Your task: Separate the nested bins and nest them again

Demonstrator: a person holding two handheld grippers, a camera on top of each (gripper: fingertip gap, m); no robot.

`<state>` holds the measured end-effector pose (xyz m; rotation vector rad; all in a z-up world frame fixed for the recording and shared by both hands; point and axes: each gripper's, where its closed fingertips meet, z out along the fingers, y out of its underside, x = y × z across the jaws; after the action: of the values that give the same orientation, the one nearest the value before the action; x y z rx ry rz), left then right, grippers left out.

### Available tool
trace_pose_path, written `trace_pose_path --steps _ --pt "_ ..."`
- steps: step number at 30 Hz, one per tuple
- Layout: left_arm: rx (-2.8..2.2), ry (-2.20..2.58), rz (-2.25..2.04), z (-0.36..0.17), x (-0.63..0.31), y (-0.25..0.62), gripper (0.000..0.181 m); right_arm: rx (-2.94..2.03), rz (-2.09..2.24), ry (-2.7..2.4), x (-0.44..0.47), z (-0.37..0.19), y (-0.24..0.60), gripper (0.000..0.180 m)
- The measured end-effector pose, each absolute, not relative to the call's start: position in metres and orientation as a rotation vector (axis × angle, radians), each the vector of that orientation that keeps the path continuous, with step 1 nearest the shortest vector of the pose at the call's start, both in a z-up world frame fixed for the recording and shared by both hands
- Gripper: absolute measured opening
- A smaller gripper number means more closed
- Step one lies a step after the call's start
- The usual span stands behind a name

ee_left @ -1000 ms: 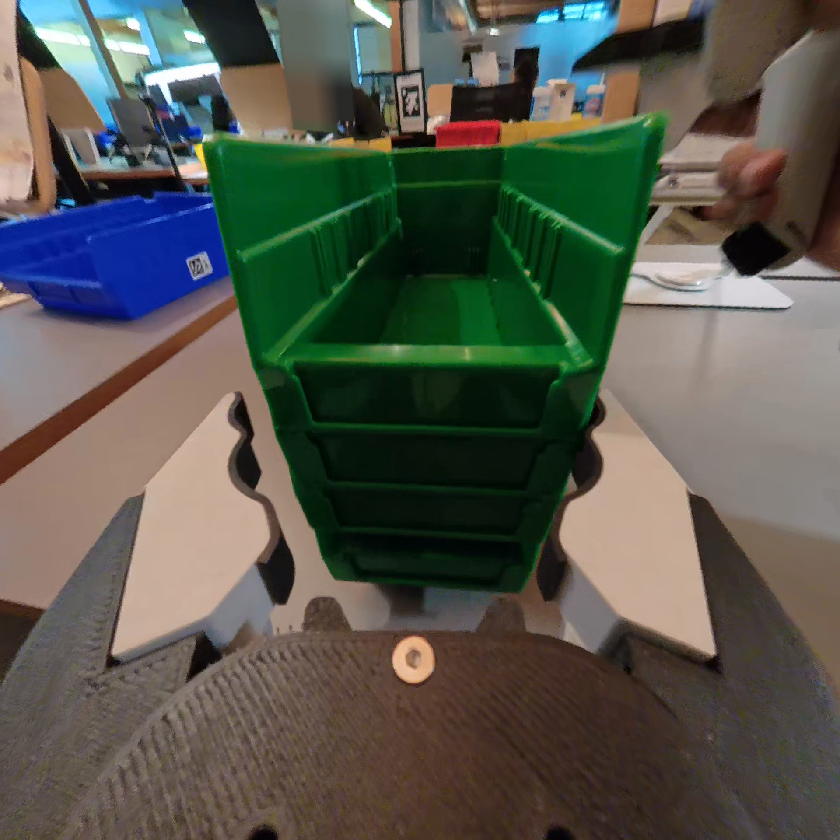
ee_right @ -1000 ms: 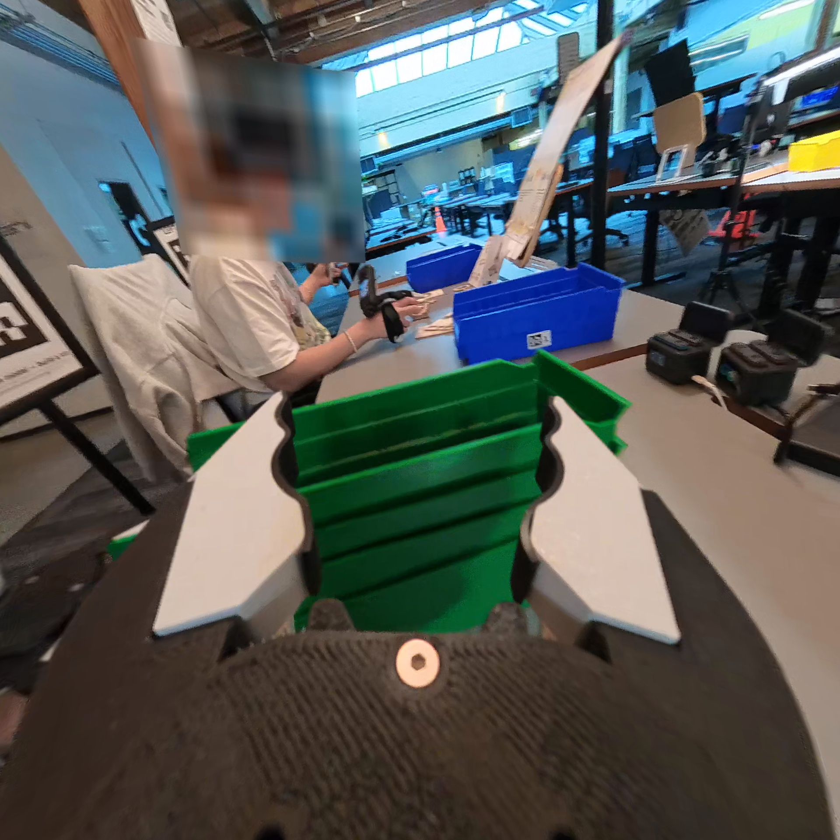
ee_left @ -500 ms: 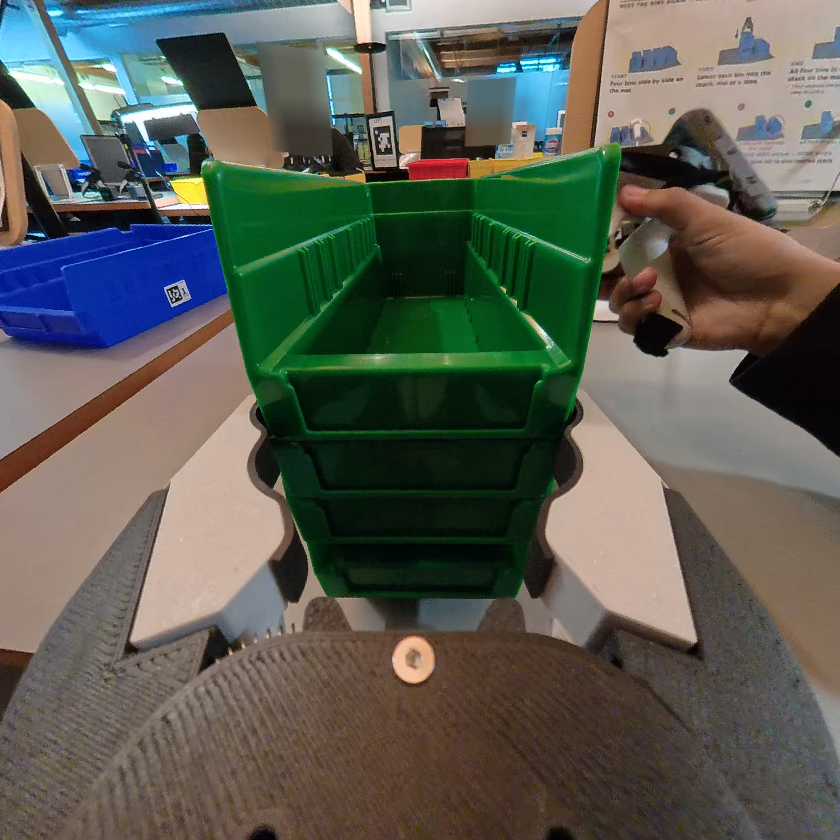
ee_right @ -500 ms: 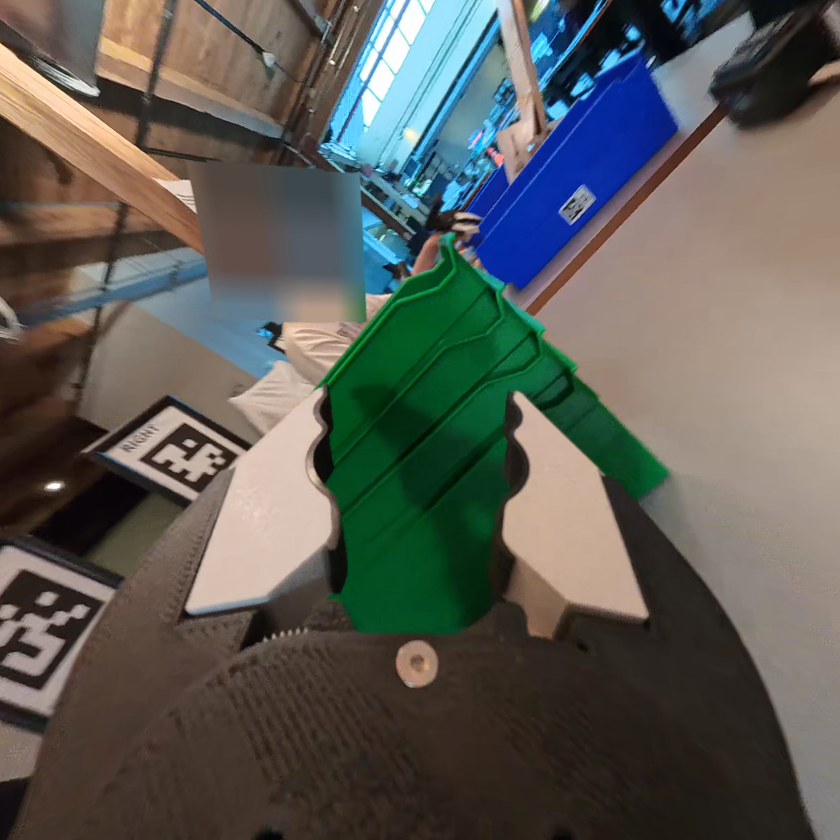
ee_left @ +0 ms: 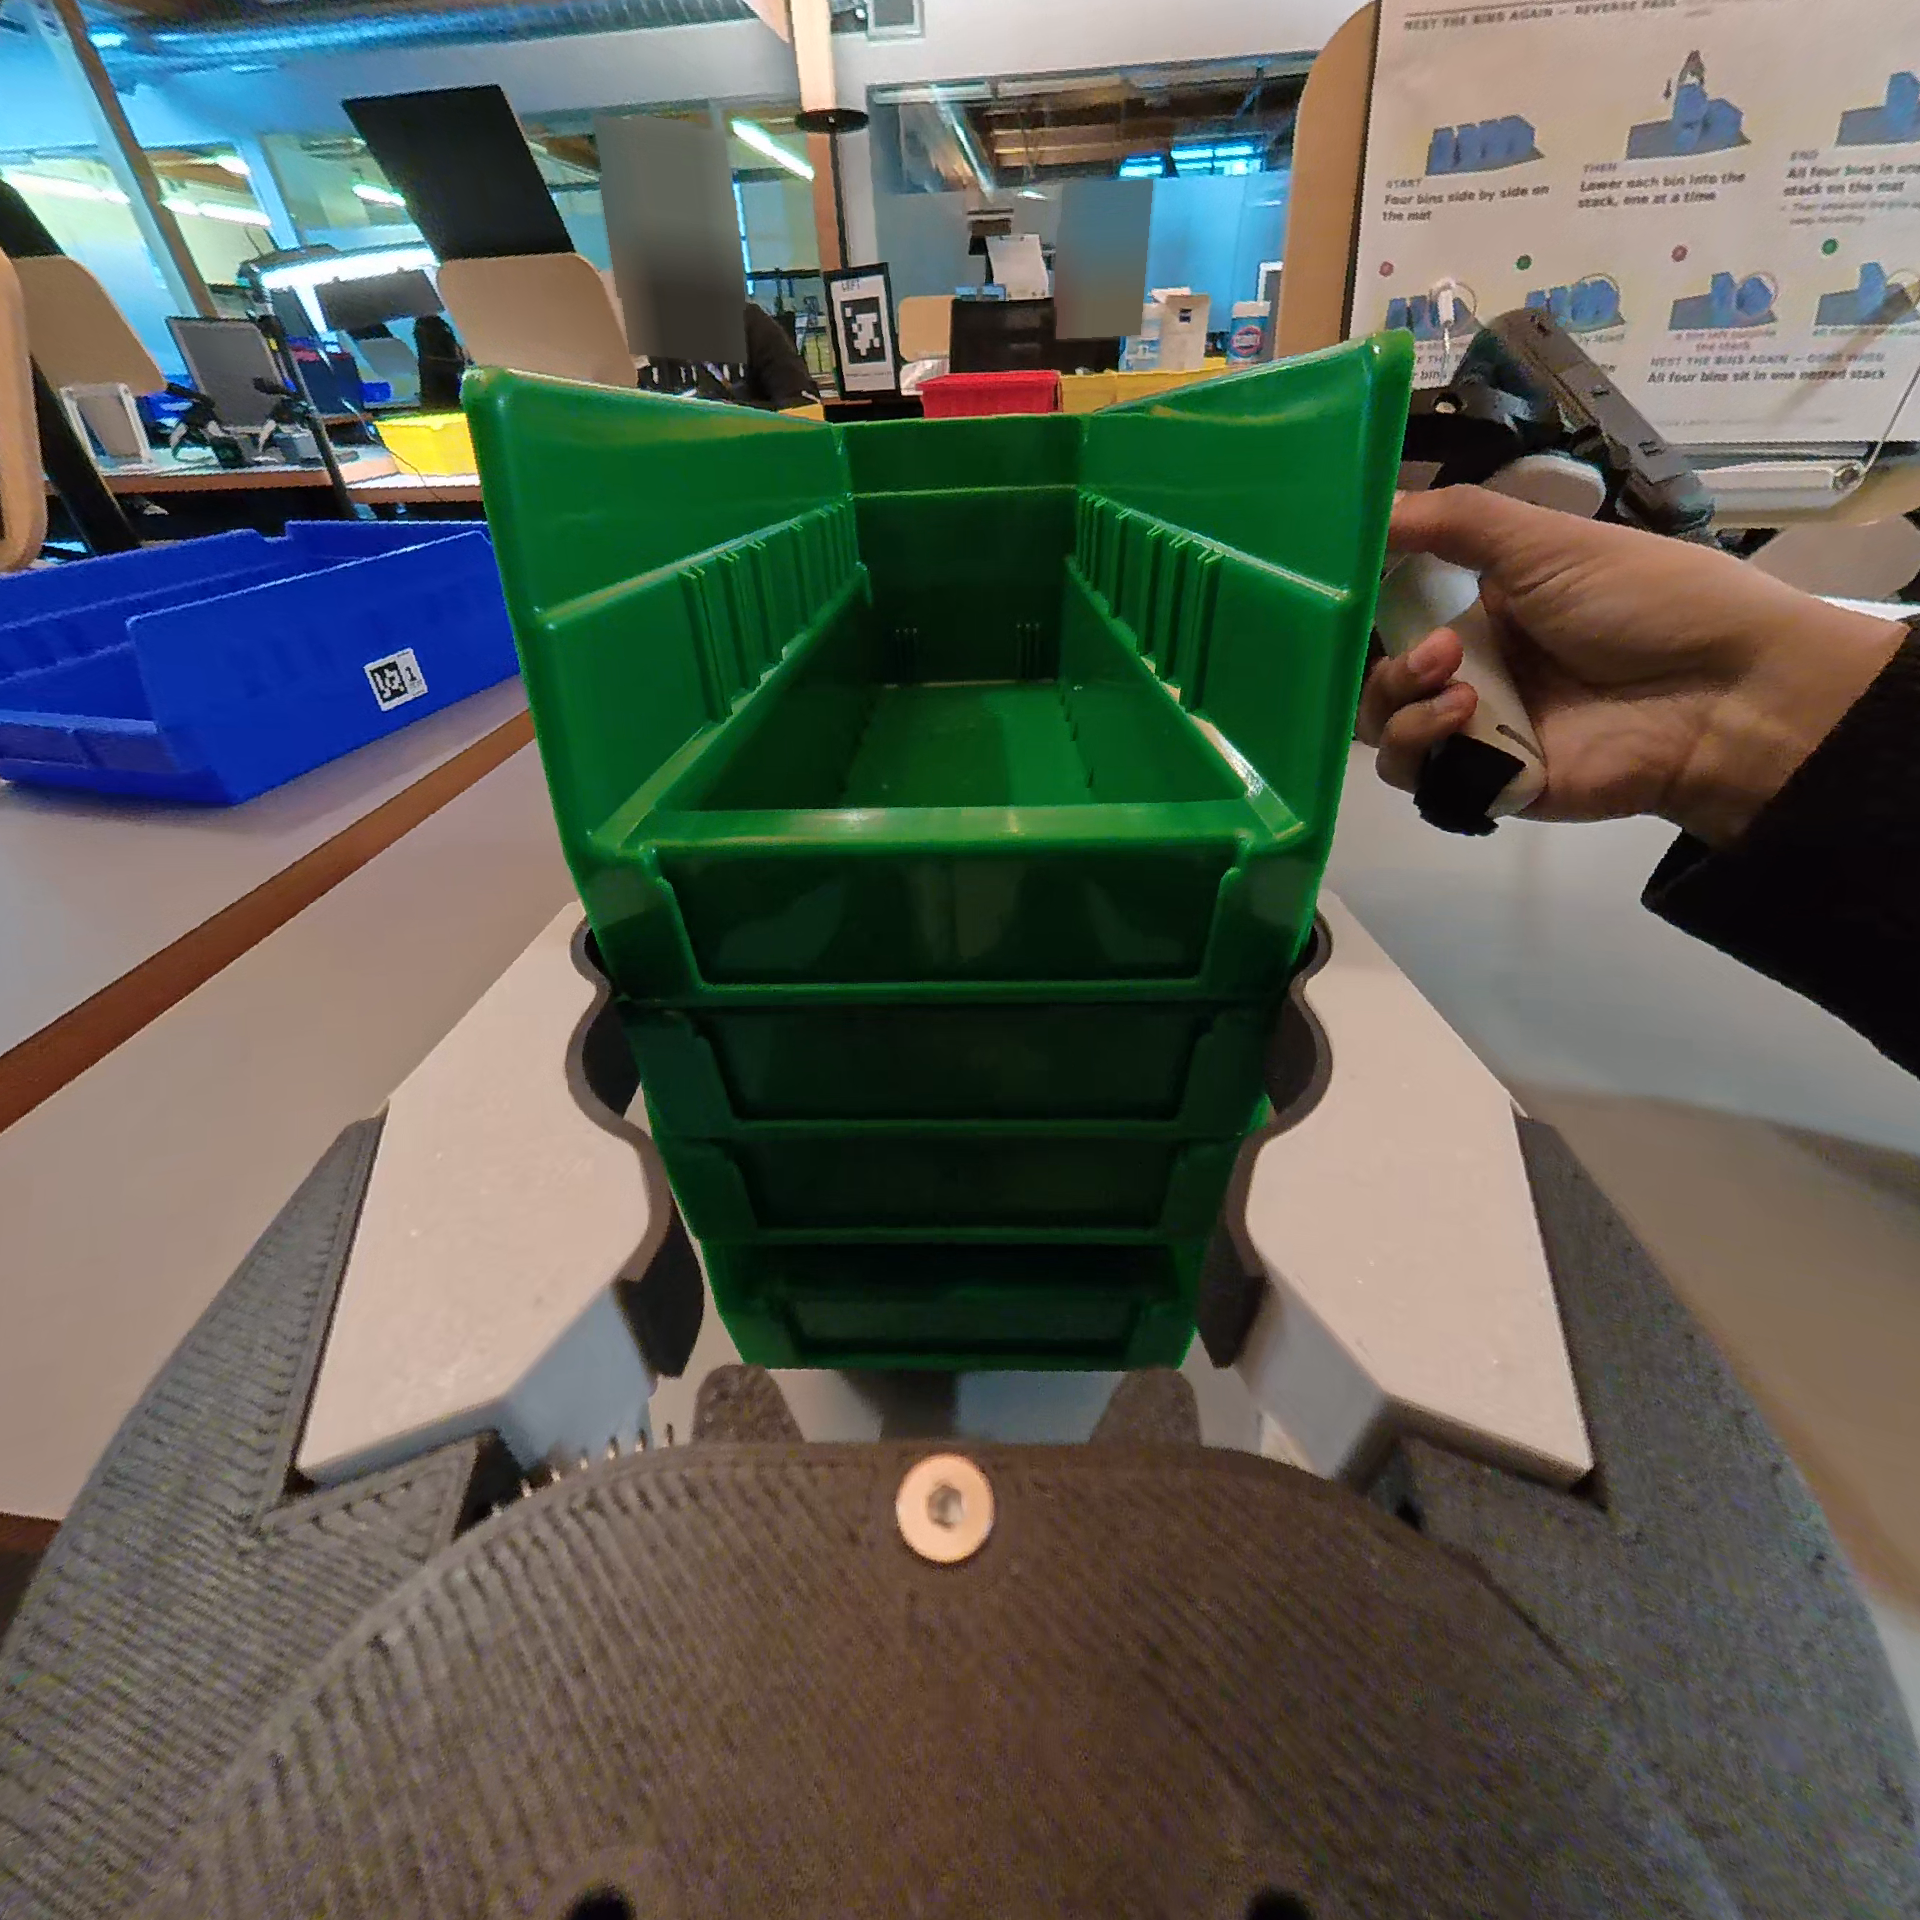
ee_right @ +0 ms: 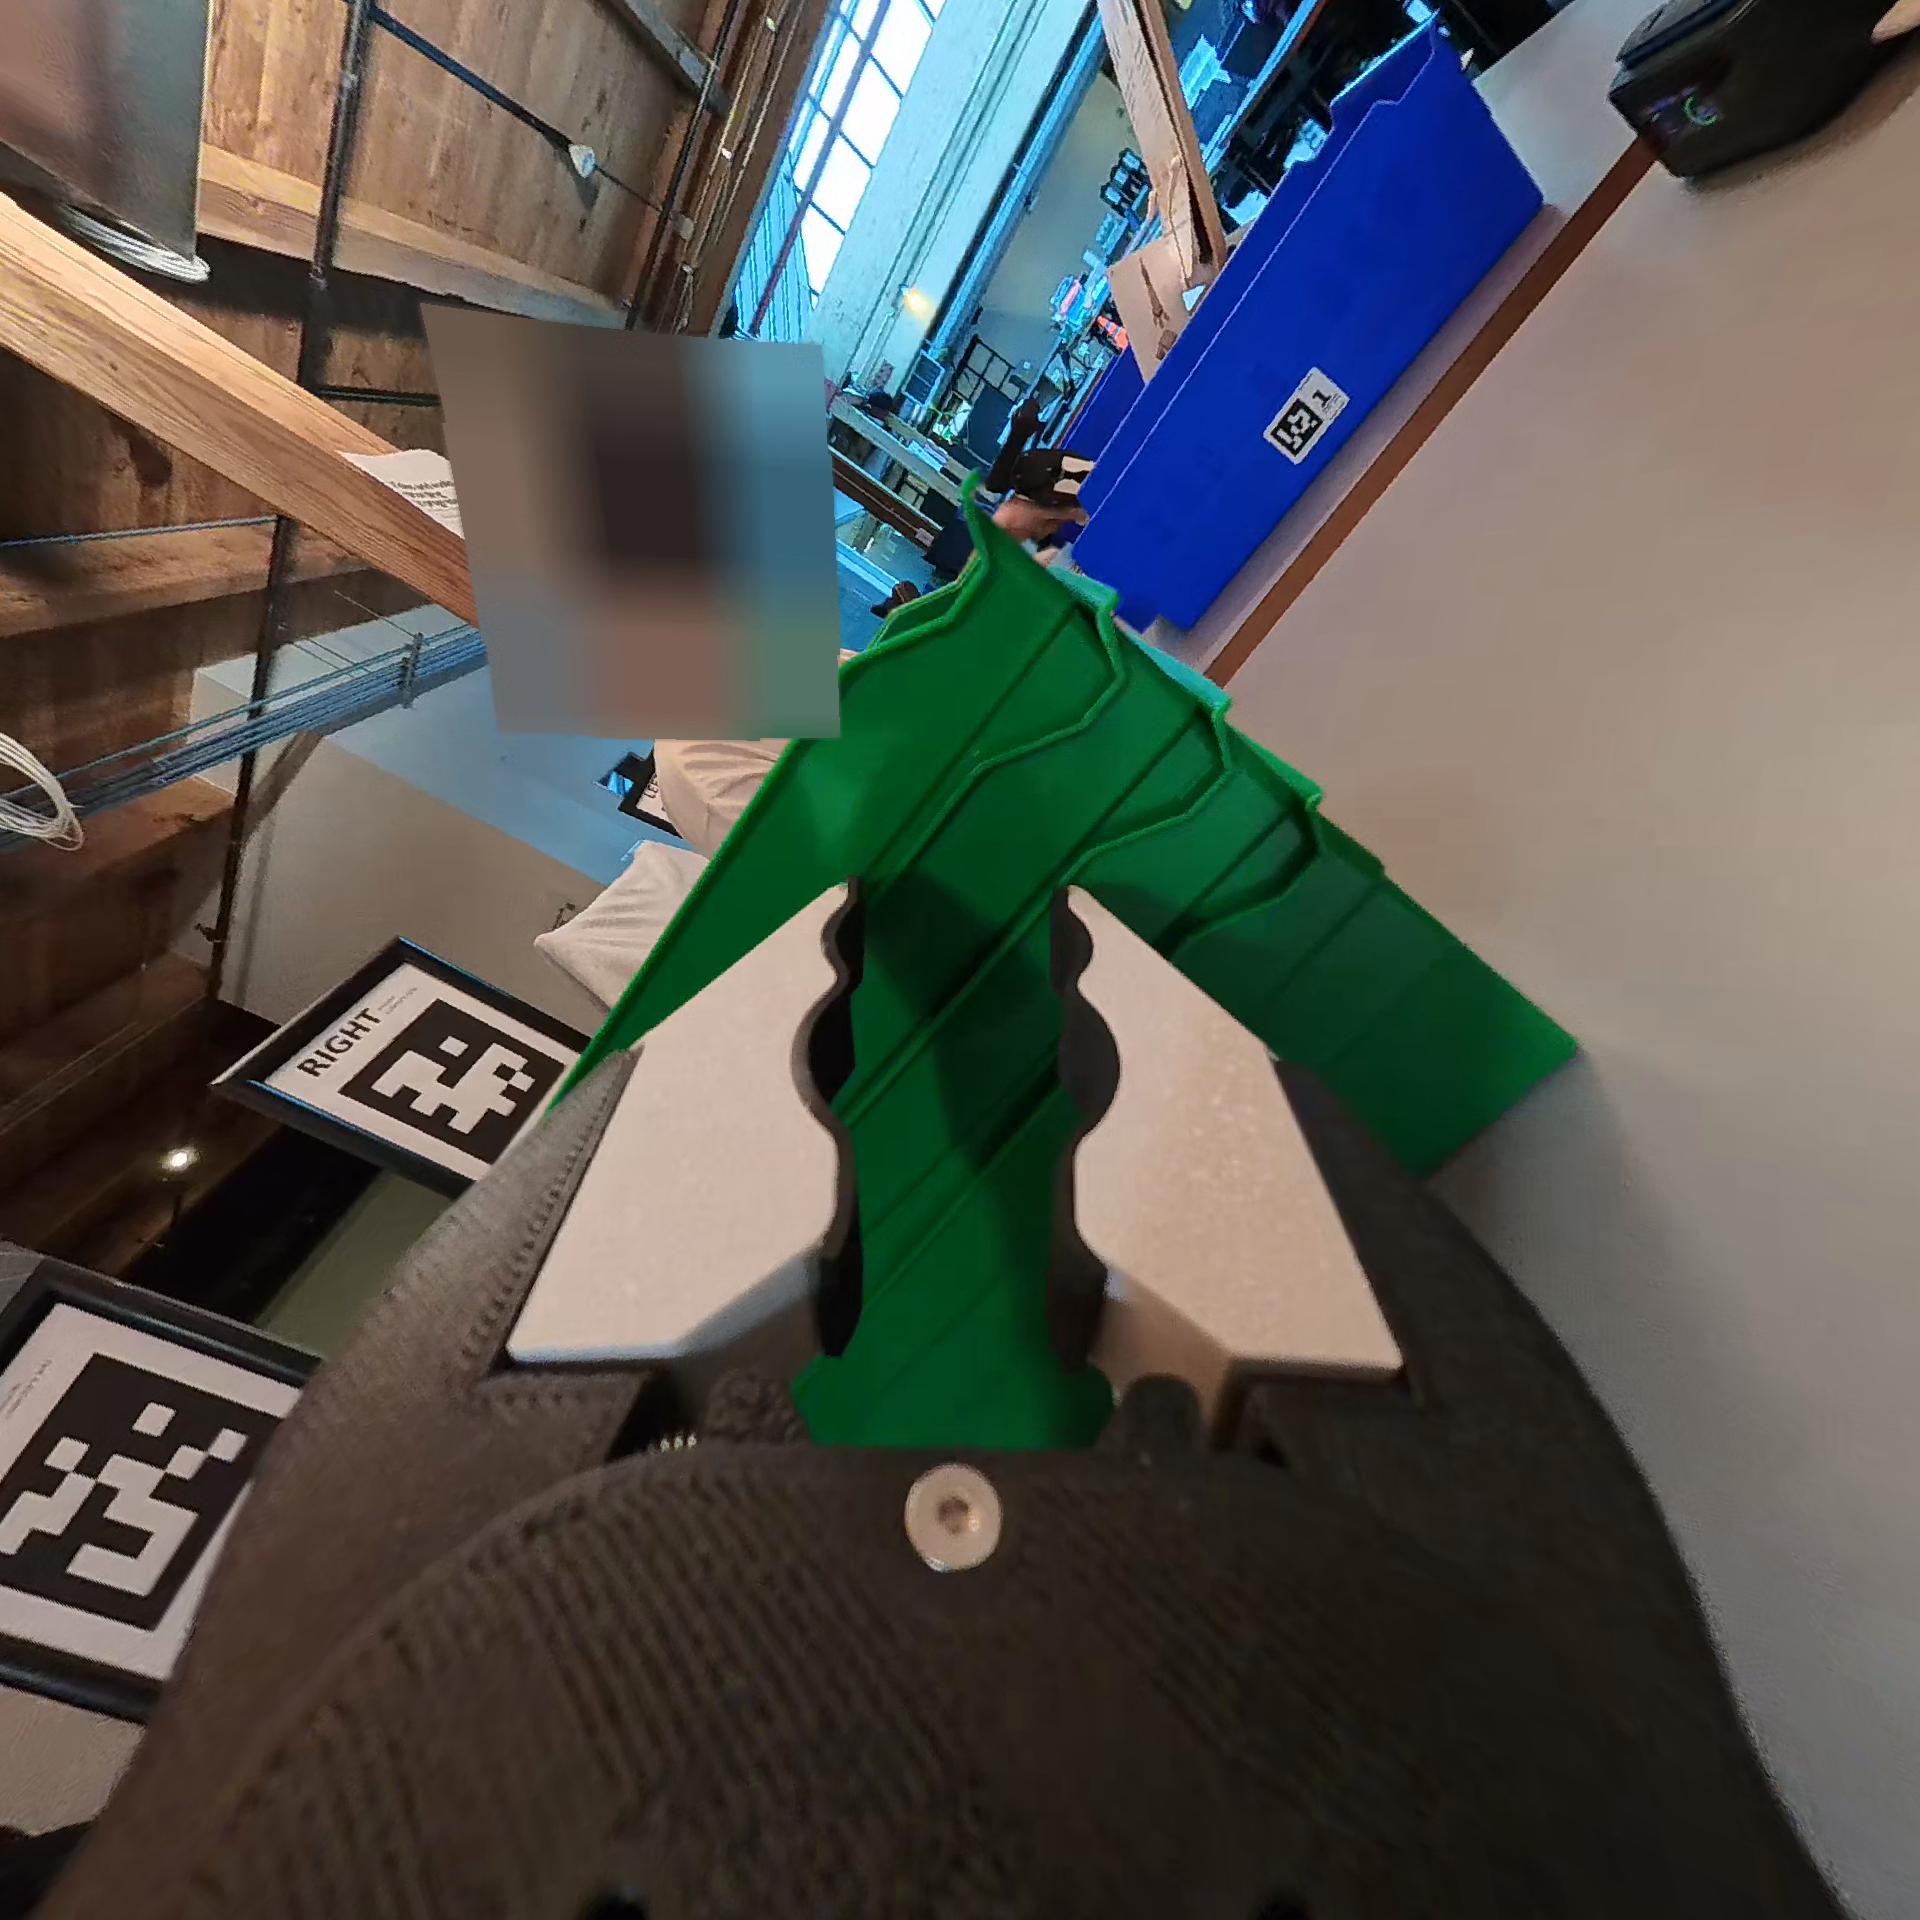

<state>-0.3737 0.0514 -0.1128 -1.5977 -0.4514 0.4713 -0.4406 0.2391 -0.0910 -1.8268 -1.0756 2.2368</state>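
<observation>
A stack of four nested green bins is standing on the grey table, its open fronts facing the left wrist camera. The left gripper is straddling the front of this stack; its grey fingers are sitting on either side of the lower bins, the dark wavy inner edges lying against the bins' corners, so the jaws are looking closed on the stack at a fairly wide setting, with the top bin rising above the fingers. In the same view a person's hand is gripping a white handle just beside the stack's right wall. The right wrist view is rolled steeply, so the table is appearing as a slanted surface on the right. There the right gripper is set at a narrow opening with the green side wall of the stack running up between its fingers; whether the pads are actually pressing the plastic cannot be told. A blue bin bearing a small square marker is sitting on the adjoining table to the left, well apart from the green stack. Framed black-and-white marker boards are showing at the left of the right wrist view.
</observation>
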Motion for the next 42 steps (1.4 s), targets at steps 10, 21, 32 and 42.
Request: trace_pose_path --steps 10,21,32,42 --pt "-1.591 -0.443 0.475 -0.113 -0.373 0.051 0.125 -1.858 2.304 -1.012 -0.44 -0.099 0.243 0.009" --pt "-1.591 -0.438 0.473 -0.113 -0.373 0.051 0.125 -1.868 2.268 -1.032 -0.443 -0.106 0.241 0.003" --pt "-1.585 -0.455 0.473 -0.112 -0.371 0.053 0.123 -1.793 2.241 -1.052 -0.445 -0.102 0.239 0.0" --pt "-1.604 -0.437 0.498 -0.111 -0.372 0.054 0.124 -1.6 2.193 -1.053 -0.437 -0.046 0.243 0.0"
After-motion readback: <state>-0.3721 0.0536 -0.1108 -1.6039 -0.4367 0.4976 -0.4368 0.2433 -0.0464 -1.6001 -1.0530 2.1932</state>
